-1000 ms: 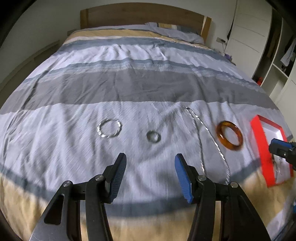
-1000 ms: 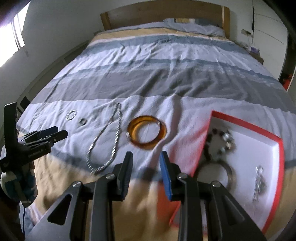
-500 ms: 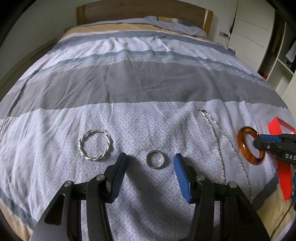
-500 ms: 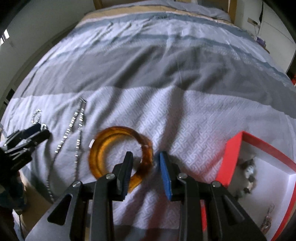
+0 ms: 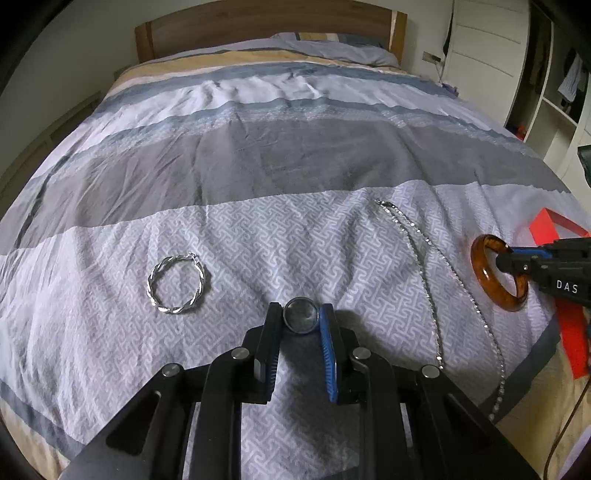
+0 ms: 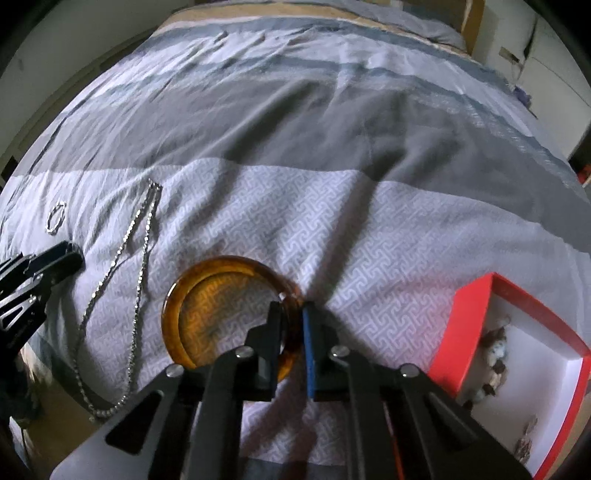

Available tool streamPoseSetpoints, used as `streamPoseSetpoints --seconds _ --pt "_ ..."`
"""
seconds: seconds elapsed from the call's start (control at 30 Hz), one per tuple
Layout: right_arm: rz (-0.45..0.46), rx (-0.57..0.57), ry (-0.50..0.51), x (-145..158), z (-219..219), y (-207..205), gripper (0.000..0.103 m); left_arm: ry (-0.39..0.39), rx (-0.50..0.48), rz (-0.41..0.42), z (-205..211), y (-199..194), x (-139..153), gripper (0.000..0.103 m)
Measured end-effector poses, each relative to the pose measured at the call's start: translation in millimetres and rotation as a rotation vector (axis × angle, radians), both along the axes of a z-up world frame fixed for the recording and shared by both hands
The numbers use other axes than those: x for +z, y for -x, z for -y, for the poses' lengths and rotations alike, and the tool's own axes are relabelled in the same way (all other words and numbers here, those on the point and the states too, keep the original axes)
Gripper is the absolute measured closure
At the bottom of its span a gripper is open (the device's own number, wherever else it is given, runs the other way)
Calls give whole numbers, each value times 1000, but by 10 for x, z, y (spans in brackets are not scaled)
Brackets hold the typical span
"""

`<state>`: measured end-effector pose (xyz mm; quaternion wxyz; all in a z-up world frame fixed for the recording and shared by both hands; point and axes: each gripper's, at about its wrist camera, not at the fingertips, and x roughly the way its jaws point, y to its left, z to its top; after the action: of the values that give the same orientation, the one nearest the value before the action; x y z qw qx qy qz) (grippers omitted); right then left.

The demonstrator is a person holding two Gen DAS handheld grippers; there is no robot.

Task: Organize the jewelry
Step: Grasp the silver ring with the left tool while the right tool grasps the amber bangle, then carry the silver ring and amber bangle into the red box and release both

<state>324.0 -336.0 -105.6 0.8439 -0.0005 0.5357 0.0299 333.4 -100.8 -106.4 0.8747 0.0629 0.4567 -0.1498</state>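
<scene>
On the patterned bedspread my left gripper [image 5: 301, 314] has its jaws closing, and both pads touch the sides of a small silver ring [image 5: 301, 320]. A twisted silver bracelet [image 5: 173, 309] lies to its left, a silver chain necklace [image 5: 438, 334] to its right. My right gripper [image 6: 291, 308] is closing too, pinching the near right rim of an amber bangle [image 6: 170, 317] between its pads. The left wrist view shows that grip from the side, at the bangle [image 5: 506, 303]. A red tray with a white inside [image 6: 469, 325] sits to the right and holds a beaded bracelet [image 6: 496, 343].
The bed runs back to a wooden headboard [image 5: 258, 22] with a pillow [image 5: 332, 44]. White cupboards and open shelves [image 5: 491, 55] stand along the right side. The tan band of the cover marks the bed's near edge [image 6: 55, 417].
Both grippers came down and forward onto the bedspread. The left jaws narrowed around the silver ring, and the right jaws narrowed onto the bangle's rim.
</scene>
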Motion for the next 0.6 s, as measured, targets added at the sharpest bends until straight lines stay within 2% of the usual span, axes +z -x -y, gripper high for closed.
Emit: streamPoseSetpoints --seconds 0.27,0.6 --pt "119 -41 -54 401 -9 349 94 18 8 10 -101 257 243 83" --pt "199 -108 -92 879 111 993 94 55 -51 66 -37 744 807 83"
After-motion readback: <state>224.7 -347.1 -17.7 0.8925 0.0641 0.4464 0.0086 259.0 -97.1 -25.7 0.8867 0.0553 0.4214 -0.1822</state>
